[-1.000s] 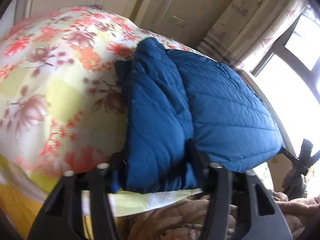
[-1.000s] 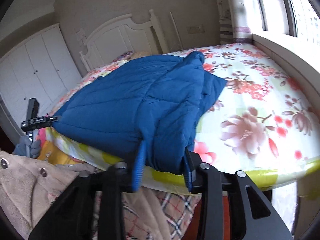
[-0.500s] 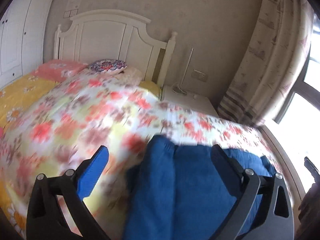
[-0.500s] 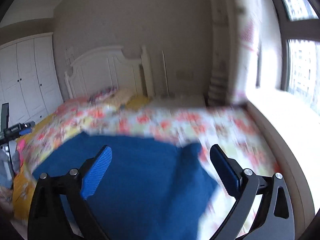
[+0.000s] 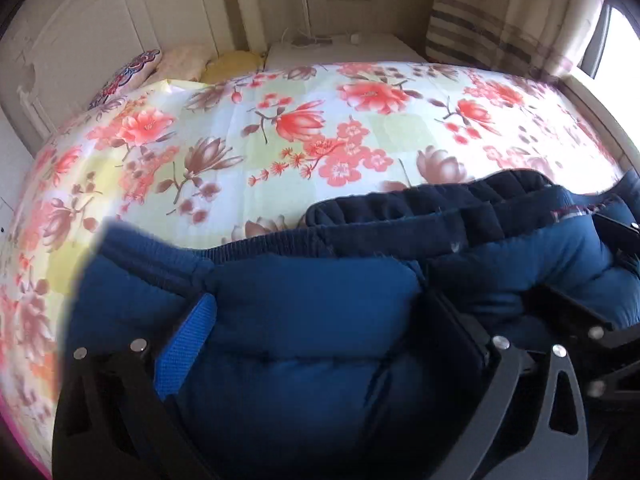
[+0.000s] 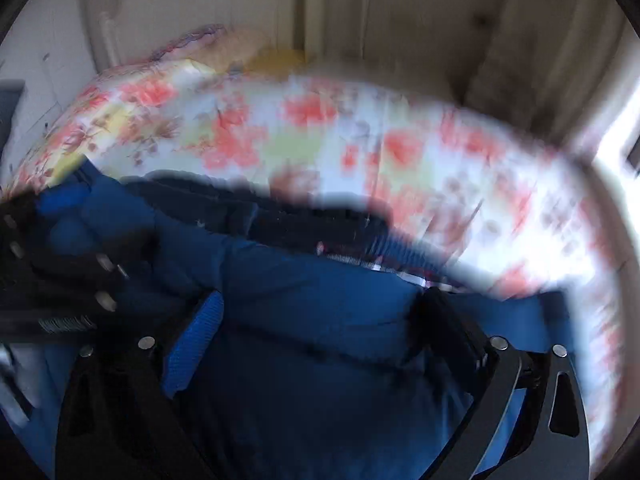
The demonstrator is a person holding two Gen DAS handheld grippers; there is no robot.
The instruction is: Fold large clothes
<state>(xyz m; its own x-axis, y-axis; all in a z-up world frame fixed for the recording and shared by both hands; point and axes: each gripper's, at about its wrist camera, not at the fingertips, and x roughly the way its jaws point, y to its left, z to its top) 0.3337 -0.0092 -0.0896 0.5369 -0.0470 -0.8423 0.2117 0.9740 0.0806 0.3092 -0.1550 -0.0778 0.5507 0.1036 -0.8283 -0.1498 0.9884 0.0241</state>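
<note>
blue quilted jacket [image 5: 312,320] fills the lower half of both wrist views, bunched thick at the near edge of the floral bedspread [image 5: 304,128], dark ribbed collar or hem band [image 5: 400,216] along its upper edge mid-frame. left gripper [image 5: 316,344] has its fingers set fairly wide with a fat roll of padding between them – looks like it's clamping the jacket, blue pad [image 5: 188,344] pressed into the fabric at lower left. right gripper [image 6: 320,340] same story, padding wedged between its fingers, though that view is motion-blurred so contact is a judgement. each gripper shows at the edge of the other's view, so they're close together. jacket reads as soft, puffy, light, compressible – slick shell likely slips, folds will spring back. best hold is probably a deep bite through stacked layers or on the ribbed band, not just the outer shell. pillows [image 5: 180,66] in the upper left by the headboard.
</note>
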